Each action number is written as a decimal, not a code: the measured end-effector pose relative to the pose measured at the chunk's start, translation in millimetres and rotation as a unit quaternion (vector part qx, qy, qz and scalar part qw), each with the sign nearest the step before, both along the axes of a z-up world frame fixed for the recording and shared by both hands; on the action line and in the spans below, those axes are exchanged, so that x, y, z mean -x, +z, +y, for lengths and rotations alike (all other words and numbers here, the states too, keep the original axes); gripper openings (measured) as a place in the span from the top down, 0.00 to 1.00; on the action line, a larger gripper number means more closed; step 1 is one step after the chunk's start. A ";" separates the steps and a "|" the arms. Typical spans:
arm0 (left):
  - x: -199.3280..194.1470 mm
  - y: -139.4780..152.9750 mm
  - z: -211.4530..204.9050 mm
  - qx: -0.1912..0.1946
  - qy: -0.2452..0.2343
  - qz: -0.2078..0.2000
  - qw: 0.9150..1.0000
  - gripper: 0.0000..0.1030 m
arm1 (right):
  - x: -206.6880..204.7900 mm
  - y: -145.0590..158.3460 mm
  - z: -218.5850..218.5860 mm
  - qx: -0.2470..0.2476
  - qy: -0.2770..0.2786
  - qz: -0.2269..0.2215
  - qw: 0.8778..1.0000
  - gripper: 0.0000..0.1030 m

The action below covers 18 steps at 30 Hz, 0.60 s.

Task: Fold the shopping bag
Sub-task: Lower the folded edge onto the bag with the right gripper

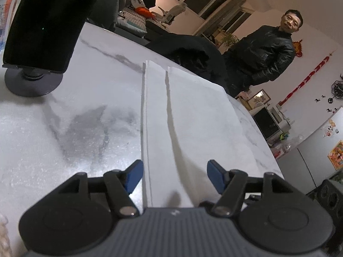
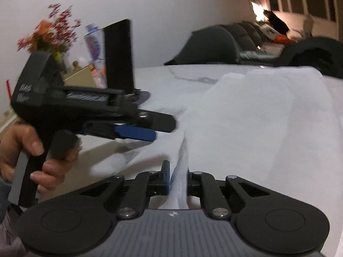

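The white fabric shopping bag lies flat on the marble table, with long creases running away from me. In the left wrist view, my left gripper stands open low over the bag's near edge, blue pads apart with nothing between them. In the right wrist view, the bag rises in a bunched ridge into my right gripper, which is shut on that fabric. The left gripper, held by a hand, hovers just left of the ridge.
A dark phone on a round stand is at the table's far left, also seen as the phone on its stand. A person in a black jacket stands beyond the far right edge. A dark chair with a coat sits behind the table. Flowers stand far left.
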State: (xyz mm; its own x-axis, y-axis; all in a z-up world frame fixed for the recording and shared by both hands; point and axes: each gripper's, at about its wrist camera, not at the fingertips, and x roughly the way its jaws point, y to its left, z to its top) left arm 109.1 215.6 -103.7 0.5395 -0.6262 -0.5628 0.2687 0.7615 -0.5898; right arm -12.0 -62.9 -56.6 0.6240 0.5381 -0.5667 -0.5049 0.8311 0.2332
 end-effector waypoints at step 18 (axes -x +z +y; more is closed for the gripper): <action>1.9 2.0 -4.6 0.006 -0.008 -0.006 1.000 0.37 | 12.7 3.6 33.5 -0.006 0.051 -0.062 0.997 0.95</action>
